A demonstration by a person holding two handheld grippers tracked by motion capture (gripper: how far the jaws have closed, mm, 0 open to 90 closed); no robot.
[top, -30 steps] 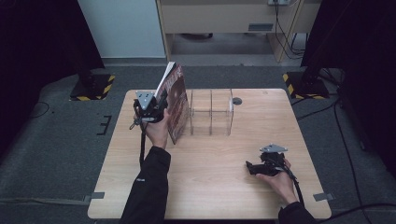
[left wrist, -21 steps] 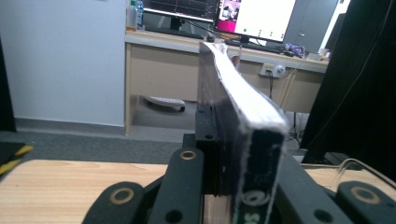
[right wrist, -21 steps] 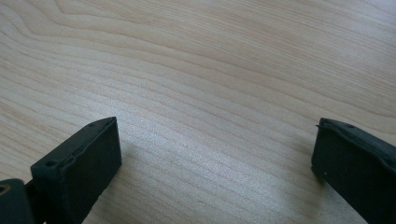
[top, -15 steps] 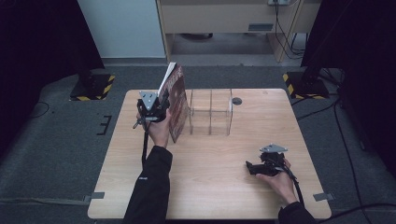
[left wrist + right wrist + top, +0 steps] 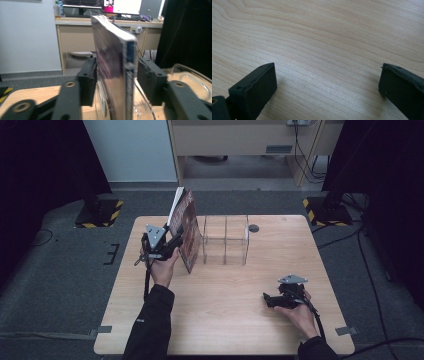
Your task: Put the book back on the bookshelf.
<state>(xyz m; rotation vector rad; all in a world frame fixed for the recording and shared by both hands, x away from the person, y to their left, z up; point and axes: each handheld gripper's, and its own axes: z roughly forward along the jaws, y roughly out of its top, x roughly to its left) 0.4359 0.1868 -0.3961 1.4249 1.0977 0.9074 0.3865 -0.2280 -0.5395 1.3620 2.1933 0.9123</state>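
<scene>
Jaws of left gripper (image 5: 116, 77) just opened, book (image 5: 112, 67) between them, right pad clear

Legible text: none. Book (image 5: 113, 67), centre of the left gripper view: cover and blue spine print blurred, unreadable. Sleeve (image 5: 145, 325), lower left of the high view: small white mark, too small to read.

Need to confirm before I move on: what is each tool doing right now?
Left tool: jaws just opened, book between them, ungripped.
Right tool: open, empty, over the table.
</scene>
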